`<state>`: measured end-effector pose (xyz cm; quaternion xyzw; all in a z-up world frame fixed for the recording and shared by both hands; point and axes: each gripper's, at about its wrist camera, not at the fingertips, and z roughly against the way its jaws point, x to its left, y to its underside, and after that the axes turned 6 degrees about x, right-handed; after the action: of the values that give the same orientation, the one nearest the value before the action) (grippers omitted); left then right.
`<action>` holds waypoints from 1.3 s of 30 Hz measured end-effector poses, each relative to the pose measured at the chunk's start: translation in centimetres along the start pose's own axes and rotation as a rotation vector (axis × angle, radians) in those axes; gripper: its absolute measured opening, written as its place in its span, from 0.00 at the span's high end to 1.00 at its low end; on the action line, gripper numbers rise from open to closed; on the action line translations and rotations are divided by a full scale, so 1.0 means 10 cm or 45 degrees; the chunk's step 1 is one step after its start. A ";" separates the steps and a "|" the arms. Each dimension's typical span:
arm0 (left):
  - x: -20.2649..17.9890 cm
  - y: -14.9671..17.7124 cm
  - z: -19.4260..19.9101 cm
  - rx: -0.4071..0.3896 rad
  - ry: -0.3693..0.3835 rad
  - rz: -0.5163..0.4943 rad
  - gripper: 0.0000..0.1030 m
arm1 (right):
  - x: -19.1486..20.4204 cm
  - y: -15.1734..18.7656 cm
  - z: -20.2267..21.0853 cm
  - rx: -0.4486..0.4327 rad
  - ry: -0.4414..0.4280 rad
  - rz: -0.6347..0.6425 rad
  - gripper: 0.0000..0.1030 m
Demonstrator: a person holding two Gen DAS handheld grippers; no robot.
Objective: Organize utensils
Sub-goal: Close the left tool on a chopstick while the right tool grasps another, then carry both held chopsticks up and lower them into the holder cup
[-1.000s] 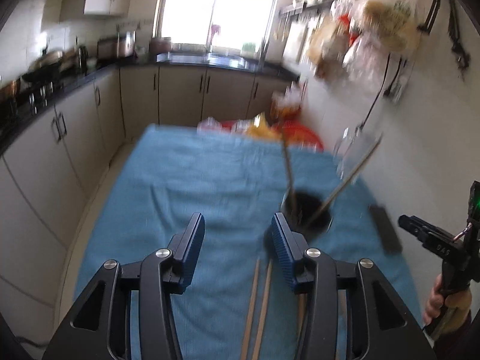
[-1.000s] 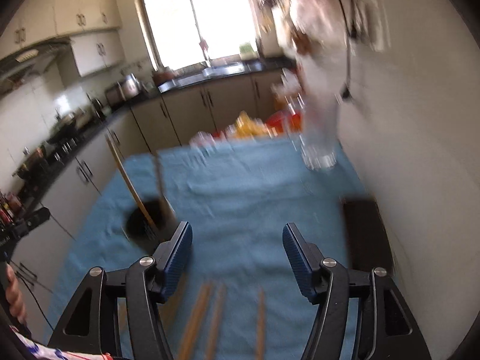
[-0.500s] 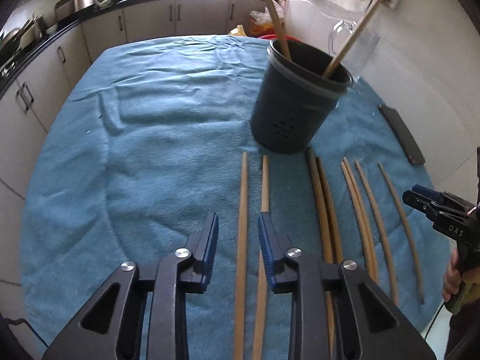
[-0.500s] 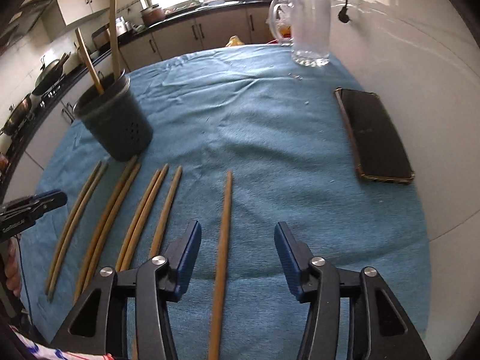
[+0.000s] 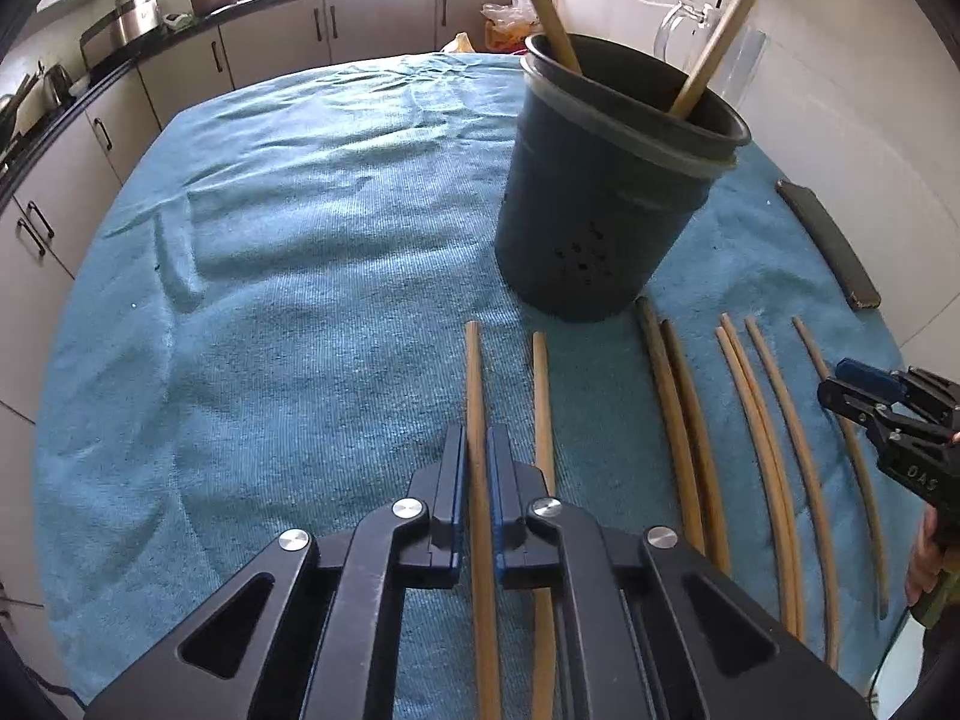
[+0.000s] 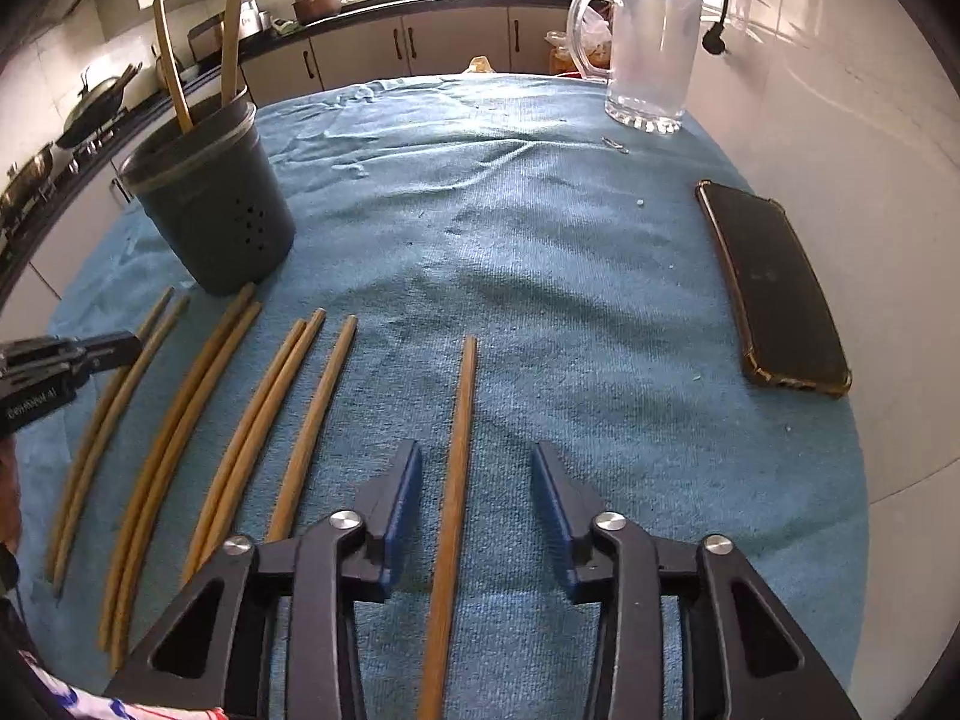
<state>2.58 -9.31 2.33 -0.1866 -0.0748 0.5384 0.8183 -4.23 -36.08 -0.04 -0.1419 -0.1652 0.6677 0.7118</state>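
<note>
Several wooden chopsticks lie side by side on a blue towel (image 5: 288,312). A dark utensil holder (image 5: 606,198) stands behind them with two chopsticks in it; it also shows in the right wrist view (image 6: 210,204). My left gripper (image 5: 475,450) is shut on the leftmost chopstick (image 5: 474,372), which lies on the towel. My right gripper (image 6: 475,468) is open, its jaws on either side of the rightmost chopstick (image 6: 462,408) and not touching it.
A black phone (image 6: 774,282) lies on the towel at the right near the wall. A clear glass jug (image 6: 648,54) stands at the far right corner. Kitchen cabinets and a counter run along the left and the back.
Both grippers came down from a raised view to the towel. The left jaws closed onto the leftmost chopstick. The right jaws narrowed a little around the rightmost chopstick.
</note>
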 end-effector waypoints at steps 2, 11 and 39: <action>0.03 -0.01 0.00 0.003 0.001 0.009 0.94 | 0.00 -0.01 0.00 0.004 0.006 0.005 0.69; -0.02 -0.19 -0.09 0.038 -0.069 -0.024 0.94 | -0.01 -0.18 -0.08 0.051 0.012 -0.001 0.71; -0.04 0.31 1.31 -0.378 0.042 0.089 0.94 | 0.09 -0.01 1.06 -0.360 -0.086 -0.036 0.94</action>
<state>-4.48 -5.58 13.21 -0.3170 -0.1337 0.5466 0.7635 -8.62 -35.41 9.68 -0.2159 -0.2836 0.6322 0.6880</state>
